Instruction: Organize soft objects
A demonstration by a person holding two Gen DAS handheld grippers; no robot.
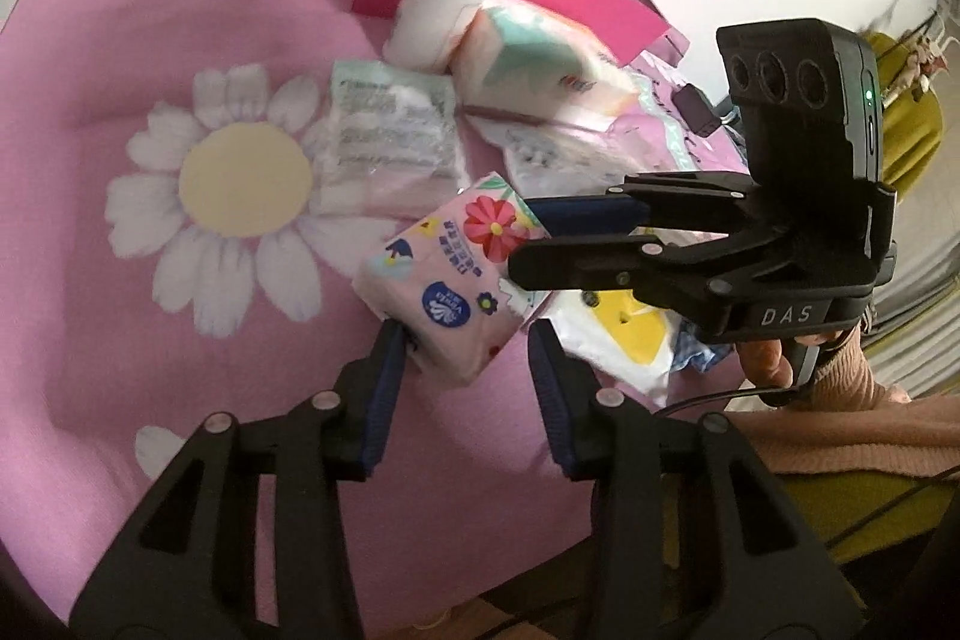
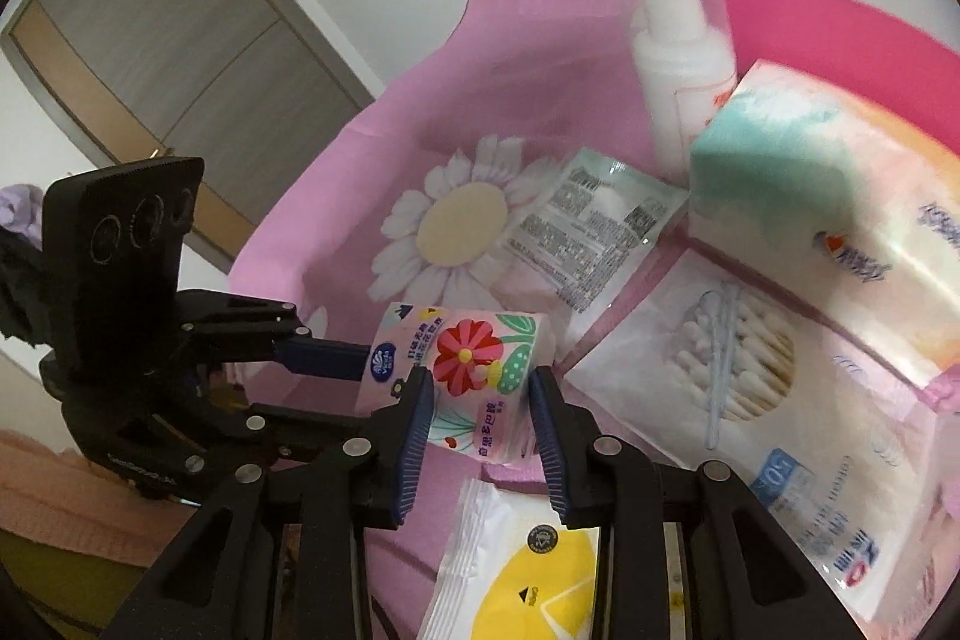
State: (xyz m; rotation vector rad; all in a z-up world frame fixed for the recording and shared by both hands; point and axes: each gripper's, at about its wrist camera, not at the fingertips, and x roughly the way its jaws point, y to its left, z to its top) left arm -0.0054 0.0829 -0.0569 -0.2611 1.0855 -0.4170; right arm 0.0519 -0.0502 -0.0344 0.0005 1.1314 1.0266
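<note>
While the small pink flower-printed tissue pack (image 2: 465, 370) sits between both grippers above the pink daisy cloth (image 1: 180, 40), the right gripper (image 2: 480, 388) pinches it; the left gripper (image 1: 462, 340) looks open, one pad touching. Light, squashy, slippery film: grip mid-body.

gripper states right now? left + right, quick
Left gripper: open, fingers either side of the floral tissue pack, not clamped.
Right gripper: jaws around the same pack; firm grip cannot be told.
</note>
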